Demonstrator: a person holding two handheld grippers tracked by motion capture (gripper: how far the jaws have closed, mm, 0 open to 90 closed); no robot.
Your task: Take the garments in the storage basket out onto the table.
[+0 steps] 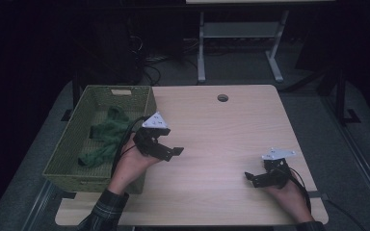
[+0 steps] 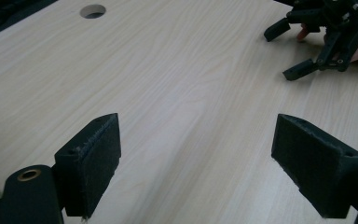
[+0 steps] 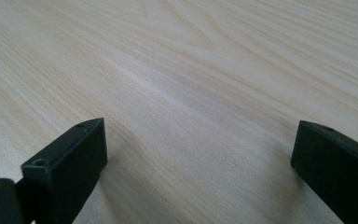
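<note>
**Green cloth in the basket, both grippers empty over the counter**

The green cloth [image 1: 107,136] lies crumpled inside the green basket [image 1: 145,111], which sits at the left edge of the counter [image 1: 221,139]. It looks loosely dropped there rather than folded, with one end reaching toward the far wall of the basket.

The left gripper [image 1: 169,153] hangs just beside the basket's right wall, above bare wood, with its jaws spread wide and nothing between them. Its place next to the basket suggests that the cloth is the thing being worked with, though whether the hand is coming from the basket or going to it cannot be told. The right gripper [image 1: 253,179] rests low near the front right of the counter, well apart from the basket, also wide open and empty, as if waiting.

The high view gives the basket, the cloth and both hands together. The left gripper view [image 2: 196,154] adds the round cable hole [image 2: 93,10] and the right gripper [image 2: 303,49] farther off, its jaws plainly parted. The right gripper view [image 3: 198,163] confirms bare wood grain between its own open jaws.
</note>
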